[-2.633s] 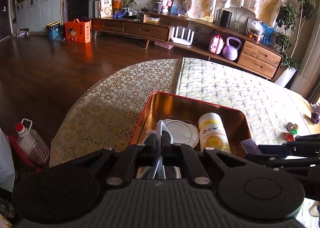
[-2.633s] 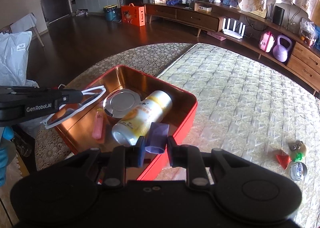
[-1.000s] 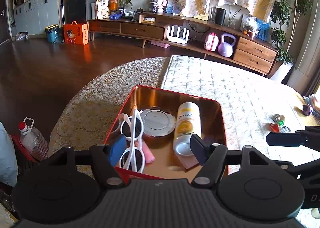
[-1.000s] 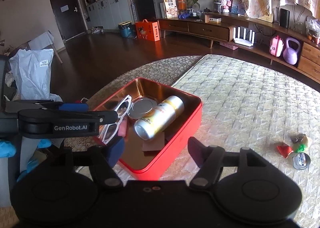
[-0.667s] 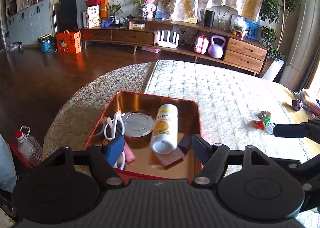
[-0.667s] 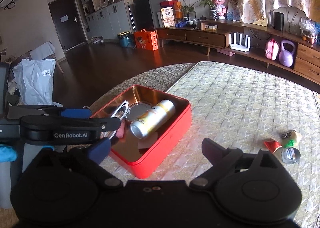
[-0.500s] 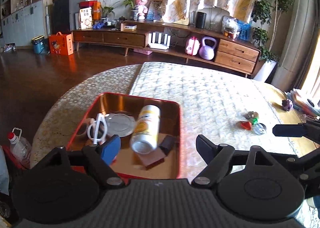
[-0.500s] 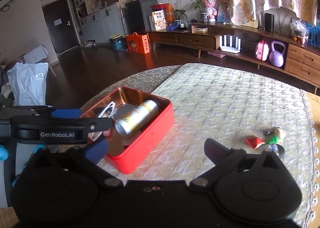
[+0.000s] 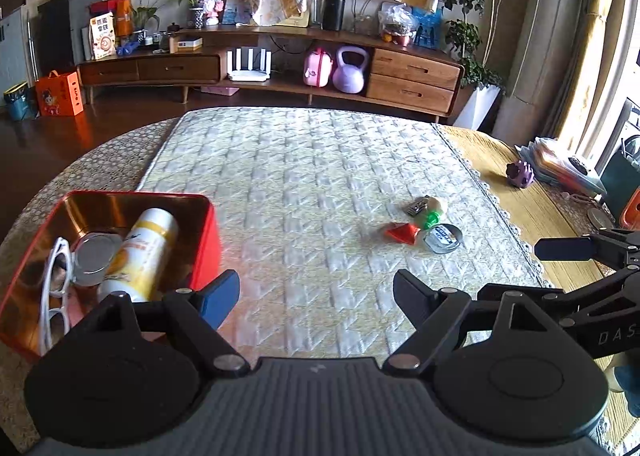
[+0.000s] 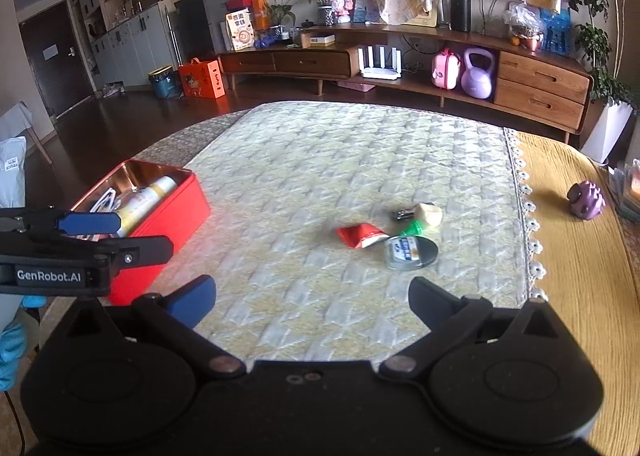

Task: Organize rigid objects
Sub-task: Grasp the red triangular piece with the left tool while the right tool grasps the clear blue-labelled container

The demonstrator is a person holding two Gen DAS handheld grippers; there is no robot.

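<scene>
A red tin box (image 9: 208, 232) sits at the table's left and also shows in the right wrist view (image 10: 176, 212). In it lie a yellow-white can (image 9: 140, 252), white glasses (image 9: 56, 288) and a round metal lid (image 9: 94, 258). A cluster of small items lies on the mat to the right: a red wrapper (image 10: 360, 236), a round tin (image 10: 410, 252), a green-and-cream piece (image 10: 424, 218) and a small dark metal item (image 10: 404, 213). My left gripper (image 9: 316, 292) is open and empty, right of the box. My right gripper (image 10: 312, 296) is open and empty, short of the cluster.
A quilted mat (image 9: 320, 168) covers the round table. A purple toy (image 10: 586, 200) and stacked booklets (image 9: 560, 168) lie at the right edge. A wooden sideboard (image 9: 280, 68) stands behind. The left gripper's arm (image 10: 60, 252) crosses the right wrist view.
Both grippers let go of what they held into the box, opened, and swung right from the box towards the small items. The glasses and a purple card now lie in the box.
</scene>
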